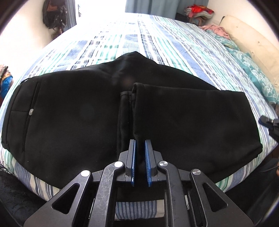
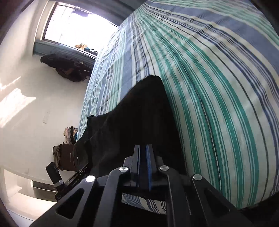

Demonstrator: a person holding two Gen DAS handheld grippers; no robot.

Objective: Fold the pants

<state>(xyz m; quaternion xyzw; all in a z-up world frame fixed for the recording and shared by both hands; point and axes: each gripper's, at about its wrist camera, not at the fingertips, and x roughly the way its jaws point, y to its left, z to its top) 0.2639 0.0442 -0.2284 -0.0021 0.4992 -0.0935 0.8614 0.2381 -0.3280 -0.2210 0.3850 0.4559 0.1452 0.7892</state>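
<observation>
Black pants on striped bed, mid-fold: left gripper pinched the hem, right gripper clamped dark cloth; next, presumably, carrying both across.

Home bedrm, striped bed, curtains

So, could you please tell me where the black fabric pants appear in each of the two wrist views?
Left wrist view: the black fabric pants spread across the middle, a folded-over leg hem between the left gripper pads.
Right wrist view: they fill the lower centre, running up from the right gripper to a point.
Shared landmark: the blue, green and white striped bedsheet beneath the pants.
</observation>
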